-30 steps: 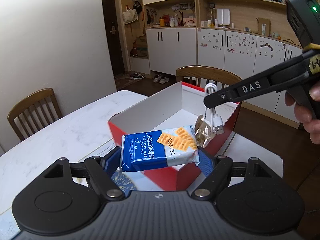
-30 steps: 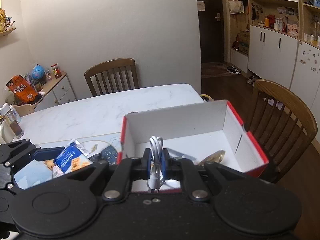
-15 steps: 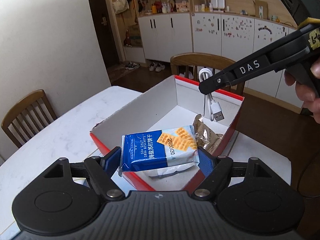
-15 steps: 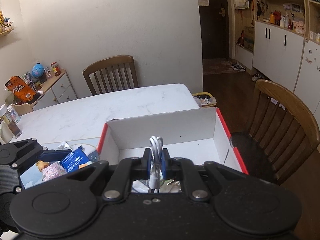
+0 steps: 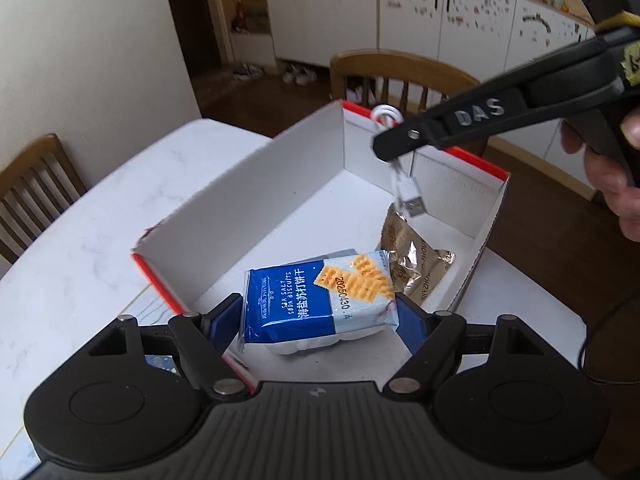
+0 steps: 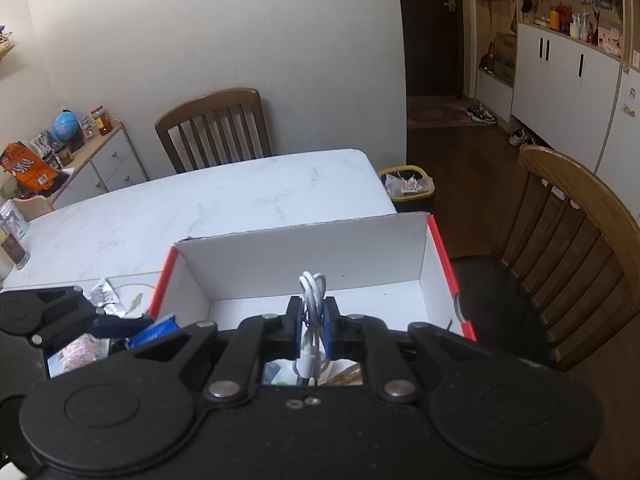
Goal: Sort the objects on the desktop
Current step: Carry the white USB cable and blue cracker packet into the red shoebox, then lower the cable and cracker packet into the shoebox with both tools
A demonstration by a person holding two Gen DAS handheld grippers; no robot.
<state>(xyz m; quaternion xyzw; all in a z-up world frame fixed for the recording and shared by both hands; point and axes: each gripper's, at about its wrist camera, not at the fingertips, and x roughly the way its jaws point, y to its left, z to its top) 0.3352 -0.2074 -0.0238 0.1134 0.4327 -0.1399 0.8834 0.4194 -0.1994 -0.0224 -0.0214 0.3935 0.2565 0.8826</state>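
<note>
1. The biscuit packet [image 5: 320, 300] lies crosswise between the pads of the left claw [image 5: 320, 320], its long axis running from one pad to the other and its printed blue face turned up toward the camera. It hangs over the near end of the box [image 5: 256, 204], above the box floor.
2. The white cable [image 6: 311, 320] is bundled into loops; its long axis is roughly upright, loops at the top and the USB plug [image 5: 414, 202] dangling below, over the box's far half.
3. The left claw is closed on the biscuit packet, both blue pads pressed to its short ends, pointing steeply down into the box.
4. The right claw [image 6: 312, 324] is pinched narrowly on the white cable, tilted down over the box. In the left view it reaches in from the right, with the person's fingers [image 5: 612, 176] around its grip.
5. Count: one box on the counter [image 6: 200, 208], one biscuit packet, one cable, one gold foil packet [image 5: 416, 260] lying on the box floor, two claws, two wooden chairs.
</note>
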